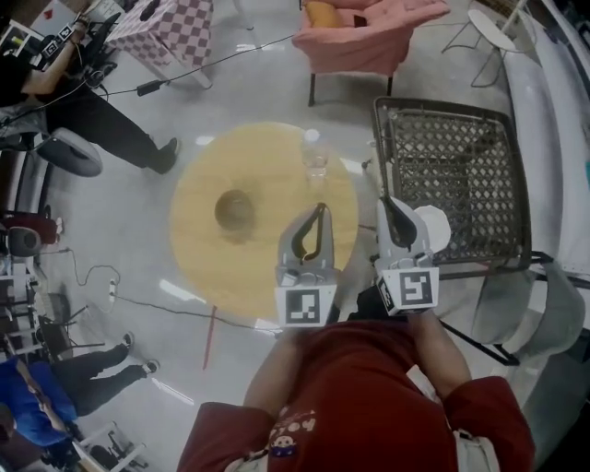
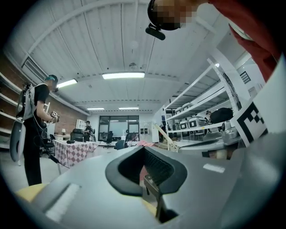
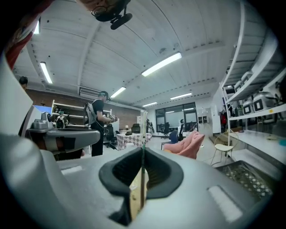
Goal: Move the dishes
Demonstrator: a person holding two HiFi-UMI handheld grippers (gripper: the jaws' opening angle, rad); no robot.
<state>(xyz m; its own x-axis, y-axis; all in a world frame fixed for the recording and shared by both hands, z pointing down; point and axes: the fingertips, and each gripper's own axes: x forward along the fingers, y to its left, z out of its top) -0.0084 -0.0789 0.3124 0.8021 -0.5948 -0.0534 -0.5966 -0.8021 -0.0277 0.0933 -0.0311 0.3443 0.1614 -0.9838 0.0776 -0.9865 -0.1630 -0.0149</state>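
Head view: right gripper (image 1: pixel 391 206) is pinching a white plate (image 1: pixel 433 227) by its edge, holding it over the mesh chair (image 1: pixel 461 157). Left gripper (image 1: pixel 320 212) is hovering over the yellow tabletop (image 1: pixel 198 258), jaws pressed together, empty. Dark bowl (image 1: pixel 234 210) is sitting on the tabletop.

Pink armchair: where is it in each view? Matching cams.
Head view: pink armchair top centre, beyond the round yellow table.
Left gripper view: small pink patch just above the jaws, likely it.
Right gripper view: right of centre, just above the jaws.
Shared landmark: checkered table, left of the armchair in all three.
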